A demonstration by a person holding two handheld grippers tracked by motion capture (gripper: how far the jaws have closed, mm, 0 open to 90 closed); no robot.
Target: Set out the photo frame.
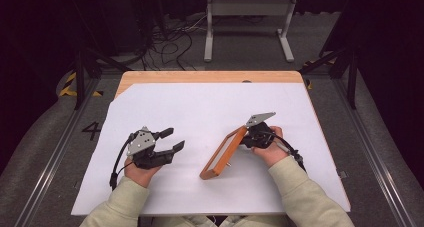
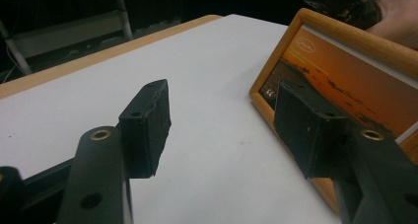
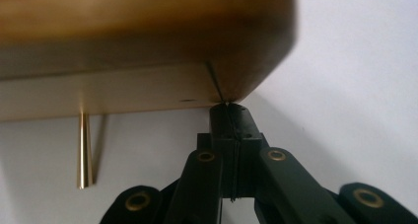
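Observation:
A wooden picture frame [image 1: 222, 154] stands tilted on its long edge on the white sheet, right of centre. Its orange sunset picture [image 2: 345, 66] faces my left gripper. My right gripper [image 1: 248, 137] is behind the frame's far upper end; in the right gripper view its jaws [image 3: 230, 110] are pressed together at the frame's back corner [image 3: 138, 46], seemingly on a thin part there. A thin brass pin [image 3: 85, 150] sticks out of the frame's back. My left gripper [image 1: 175, 138] rests left of the frame, open and holding nothing [image 2: 222, 130].
The white sheet [image 1: 200, 107] covers a wooden table whose edge [image 1: 210, 77] shows at the far side. Beyond it on the floor stand a white metal stand [image 1: 247, 9] and a tangle of cables [image 1: 165, 37].

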